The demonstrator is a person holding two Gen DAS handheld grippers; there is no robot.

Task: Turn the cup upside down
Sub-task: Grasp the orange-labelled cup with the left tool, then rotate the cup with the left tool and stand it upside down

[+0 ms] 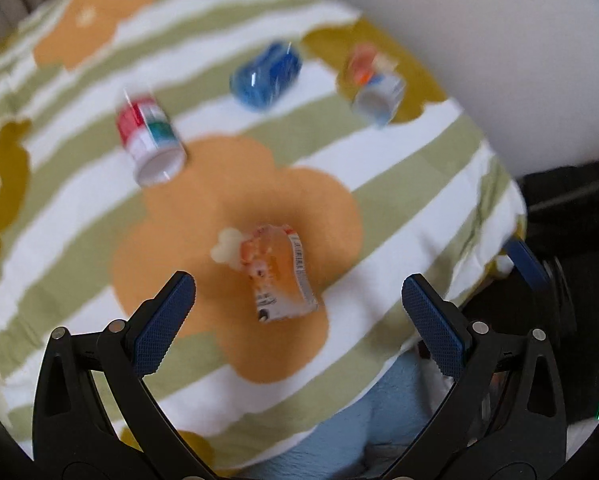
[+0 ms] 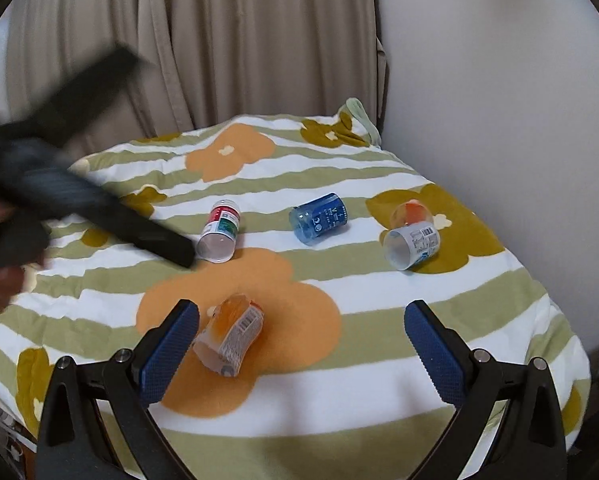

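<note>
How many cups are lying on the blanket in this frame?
4, all on their sides: orange cup nearest the right gripper, red-and-green cup at left, blue cup mid-back, white-labelled cup at right. None appear hidden.

Little legible print on the cups

A large white "V" is showing on the blue cup; barcodes are showing on the orange cup and white-labelled cup, digits unreadable.

Left gripper gapes above the toppled orange cup.

Four cups on blanket; wall right
</note>
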